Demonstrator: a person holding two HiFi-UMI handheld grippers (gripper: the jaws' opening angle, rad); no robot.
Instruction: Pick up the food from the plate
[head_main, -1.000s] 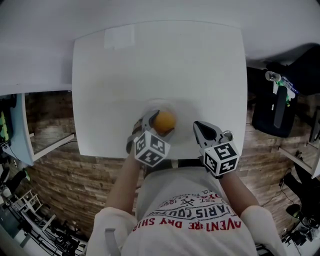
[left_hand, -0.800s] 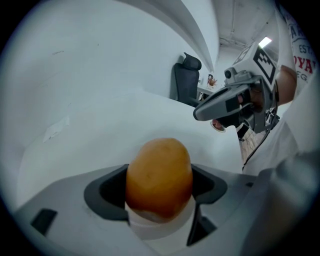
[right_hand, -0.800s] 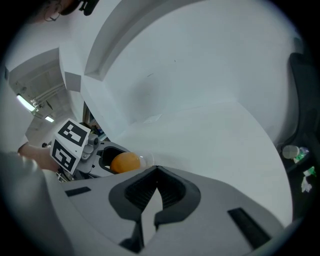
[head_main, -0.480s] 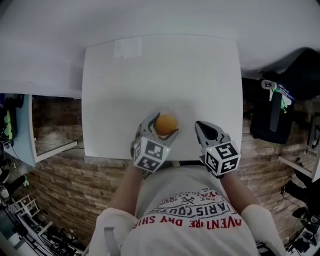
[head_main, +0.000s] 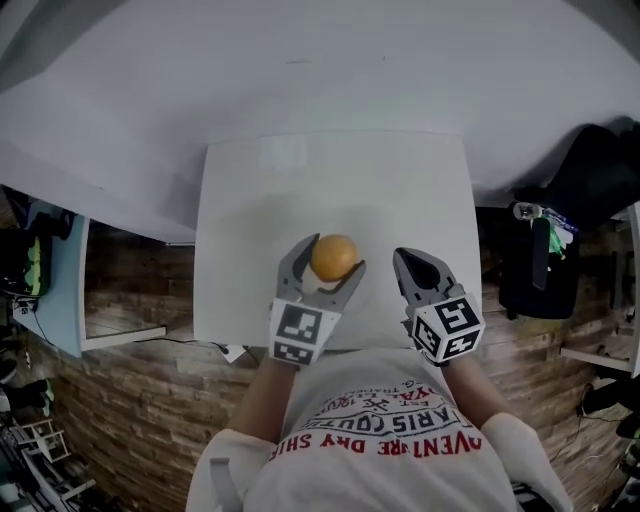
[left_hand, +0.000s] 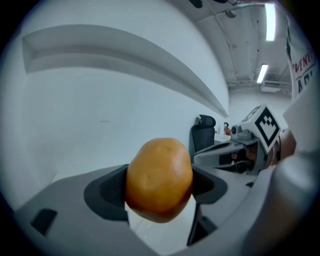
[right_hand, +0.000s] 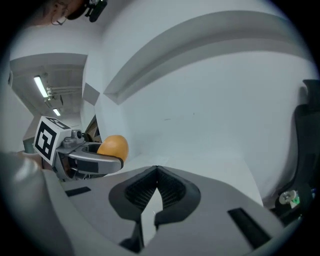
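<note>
Food: one round orange piece (head_main: 333, 257), pinched between my left gripper (head_main: 330, 264) jaws, over the white table (head_main: 250, 200).
Grippers: two; my right gripper (head_main: 405, 262) is pressed together, empty.
Plate: I cannot make it out, white on white.

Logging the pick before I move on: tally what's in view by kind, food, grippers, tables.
Food: 1, the orange-brown piece, clamped in the left gripper
Grippers: 2, the left gripper and the right gripper, shut on nothing
Tables: 1, the white table
Total: 4
</note>
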